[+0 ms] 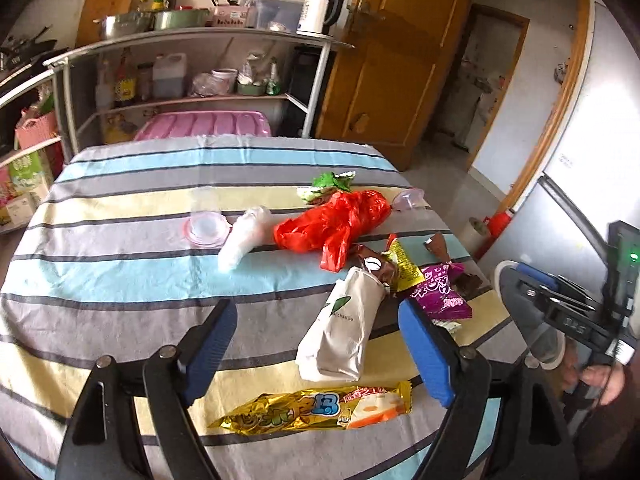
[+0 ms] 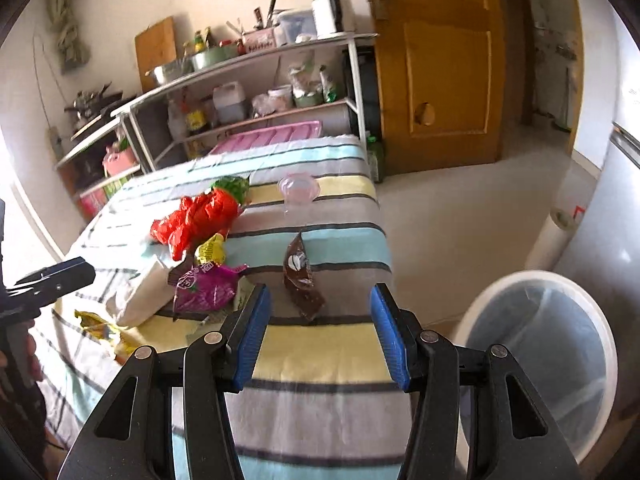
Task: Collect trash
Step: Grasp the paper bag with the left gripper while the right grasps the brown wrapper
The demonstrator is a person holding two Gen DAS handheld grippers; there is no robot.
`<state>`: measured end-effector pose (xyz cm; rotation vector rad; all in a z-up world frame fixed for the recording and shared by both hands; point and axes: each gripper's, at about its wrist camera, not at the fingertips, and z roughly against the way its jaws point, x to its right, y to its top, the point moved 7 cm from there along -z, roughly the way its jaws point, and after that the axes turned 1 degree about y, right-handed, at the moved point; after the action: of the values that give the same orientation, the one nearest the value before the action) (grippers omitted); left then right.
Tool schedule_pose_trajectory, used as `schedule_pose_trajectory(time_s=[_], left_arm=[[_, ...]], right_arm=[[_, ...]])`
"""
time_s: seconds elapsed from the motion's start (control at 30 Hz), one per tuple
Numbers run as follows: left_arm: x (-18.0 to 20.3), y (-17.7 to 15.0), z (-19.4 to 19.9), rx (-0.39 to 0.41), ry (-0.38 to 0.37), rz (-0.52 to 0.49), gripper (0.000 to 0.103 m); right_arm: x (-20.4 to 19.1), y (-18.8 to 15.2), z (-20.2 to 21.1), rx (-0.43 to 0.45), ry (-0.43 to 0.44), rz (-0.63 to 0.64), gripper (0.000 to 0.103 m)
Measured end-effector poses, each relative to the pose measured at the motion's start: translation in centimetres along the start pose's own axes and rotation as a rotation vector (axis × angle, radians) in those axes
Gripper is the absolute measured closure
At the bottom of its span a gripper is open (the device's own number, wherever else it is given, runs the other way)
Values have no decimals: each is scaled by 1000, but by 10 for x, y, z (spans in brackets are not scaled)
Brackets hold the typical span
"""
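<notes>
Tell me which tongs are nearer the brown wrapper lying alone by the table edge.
Right. The right tongs hang open just short of the brown wrapper, which lies straight ahead of them. The left tongs are open over the white paper bag, farther away.

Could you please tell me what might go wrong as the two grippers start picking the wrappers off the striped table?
The left gripper is open around the white paper pouch, which overlaps the brown wrapper; lifting it may drag neighbours along. The brown chocolate wrapper ahead of the right gripper lies near the table edge and could slip to the floor, missing the bin.
</notes>
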<state>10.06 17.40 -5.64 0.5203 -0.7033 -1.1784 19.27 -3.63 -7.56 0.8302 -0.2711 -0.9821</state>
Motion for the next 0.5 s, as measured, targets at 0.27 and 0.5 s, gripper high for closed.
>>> schedule_pose_trajectory(time_s=[0.27, 0.5], left_arm=[[5, -9, -26, -78, -5, -108, 19], [15, -11, -46, -122, 3, -162, 19]], right_arm=[[-9, 6, -40, -77, 4, 40, 50], [-17, 10, -54, -107, 21, 86, 51]])
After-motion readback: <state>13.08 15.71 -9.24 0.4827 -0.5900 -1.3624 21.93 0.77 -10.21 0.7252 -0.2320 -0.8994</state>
